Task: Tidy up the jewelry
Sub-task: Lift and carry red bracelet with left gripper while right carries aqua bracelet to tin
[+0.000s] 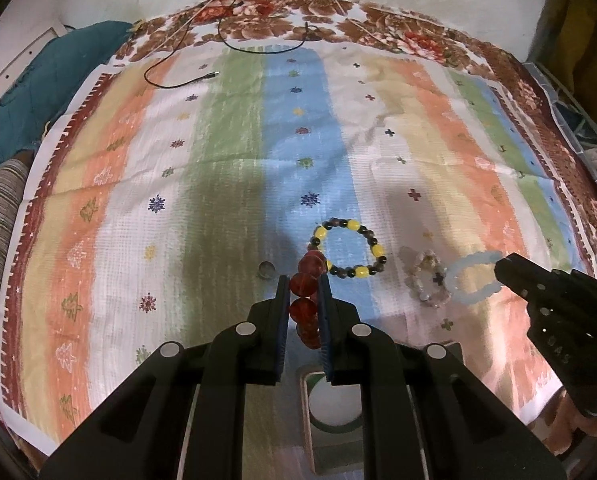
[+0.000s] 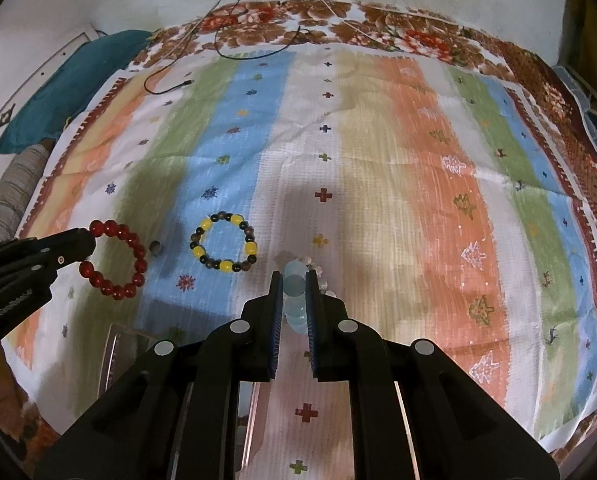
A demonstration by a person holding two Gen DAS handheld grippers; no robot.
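Note:
My left gripper [image 1: 305,280] is shut on a red bead bracelet [image 1: 303,286], which hangs from it a little above the striped cloth [image 1: 218,160]. In the right wrist view that red bracelet [image 2: 140,266] dangles as a ring from the left gripper [image 2: 89,240]. My right gripper [image 2: 294,276] is shut on a pale blue bead bracelet [image 2: 294,285], and it also shows in the left wrist view [image 1: 500,266] with the blue ring [image 1: 454,280] hanging at its tip. On the cloth lie a yellow-and-dark bead bracelet [image 1: 377,249] [image 2: 250,247] and a whitish bead bracelet [image 1: 420,260].
A small loose bead [image 1: 265,269] [image 2: 155,247] lies left of the yellow bracelet. A wooden-edged box [image 1: 304,420] shows under my left gripper, a clear tray [image 2: 116,352] at the near left. A black cable [image 1: 258,50] crosses the far cloth. Teal fabric [image 1: 46,80] lies far left.

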